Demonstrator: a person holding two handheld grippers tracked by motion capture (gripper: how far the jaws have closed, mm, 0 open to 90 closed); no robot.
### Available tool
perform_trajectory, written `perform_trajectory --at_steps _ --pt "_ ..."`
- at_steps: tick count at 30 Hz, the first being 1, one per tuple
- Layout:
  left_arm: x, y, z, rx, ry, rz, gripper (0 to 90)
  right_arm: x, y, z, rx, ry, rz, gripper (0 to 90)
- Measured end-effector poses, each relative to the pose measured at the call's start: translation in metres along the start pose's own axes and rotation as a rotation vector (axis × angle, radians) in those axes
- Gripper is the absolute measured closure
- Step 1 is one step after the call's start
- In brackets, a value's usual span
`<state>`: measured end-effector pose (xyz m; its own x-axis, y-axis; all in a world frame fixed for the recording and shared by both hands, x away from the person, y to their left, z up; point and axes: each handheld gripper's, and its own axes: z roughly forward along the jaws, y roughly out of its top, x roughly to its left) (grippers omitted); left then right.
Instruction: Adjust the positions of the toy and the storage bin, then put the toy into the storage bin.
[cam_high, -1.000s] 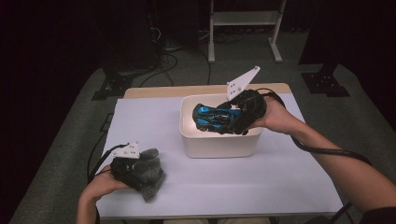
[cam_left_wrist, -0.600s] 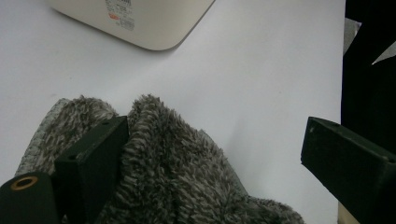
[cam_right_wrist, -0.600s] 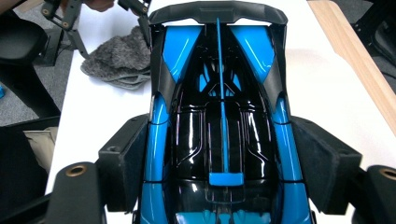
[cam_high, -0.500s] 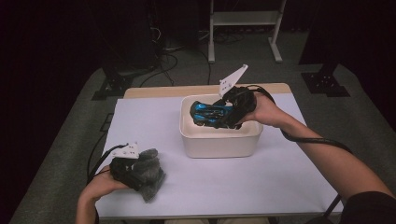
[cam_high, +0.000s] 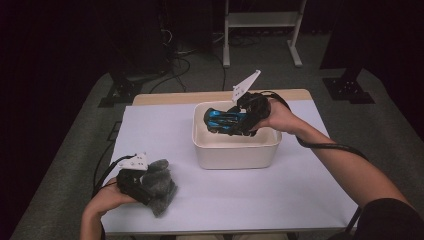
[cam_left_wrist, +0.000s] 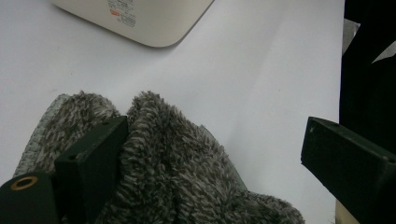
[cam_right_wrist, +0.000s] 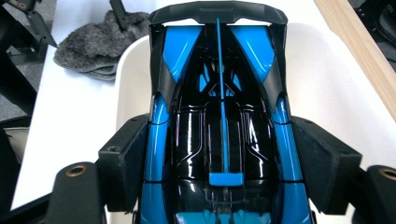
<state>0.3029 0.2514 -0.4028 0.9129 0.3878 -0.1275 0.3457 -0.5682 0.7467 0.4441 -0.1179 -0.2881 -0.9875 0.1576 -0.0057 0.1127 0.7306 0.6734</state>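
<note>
1. Broadly, the white-covered counter (cam_high: 250, 195) carries a cream plastic rectangular tub (cam_high: 235, 150) near the middle of its far edge.
2. Grey fuzzy cloth (cam_high: 160, 182) lies at the counter's near left corner, under the left gripper (cam_high: 145, 186), whose jaws stand apart, one sunk into the pile.
3. Glossy blue-and-black toy car (cam_right_wrist: 219, 116) sits over the tub, clamped by the right gripper (cam_right_wrist: 219, 172).

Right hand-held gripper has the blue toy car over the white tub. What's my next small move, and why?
Probably lower it a little further, then open. The right hand-held gripper clamps the blue toy car by its sides, and the car hangs inside the white tub's rim, seemingly not yet resting on the bottom.
</note>
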Motion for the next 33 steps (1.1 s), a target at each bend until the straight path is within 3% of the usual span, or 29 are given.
perform_trajectory --at_steps 19,33 --pt "0.002 0.000 0.000 0.003 -0.003 -0.001 6.7 -0.016 -0.013 0.020 0.025 0.003 0.028 25.0" --pt "0.001 -0.002 -0.002 -0.004 -0.008 -0.014 6.7 -0.016 -0.014 0.043 0.063 0.042 0.026 25.0"
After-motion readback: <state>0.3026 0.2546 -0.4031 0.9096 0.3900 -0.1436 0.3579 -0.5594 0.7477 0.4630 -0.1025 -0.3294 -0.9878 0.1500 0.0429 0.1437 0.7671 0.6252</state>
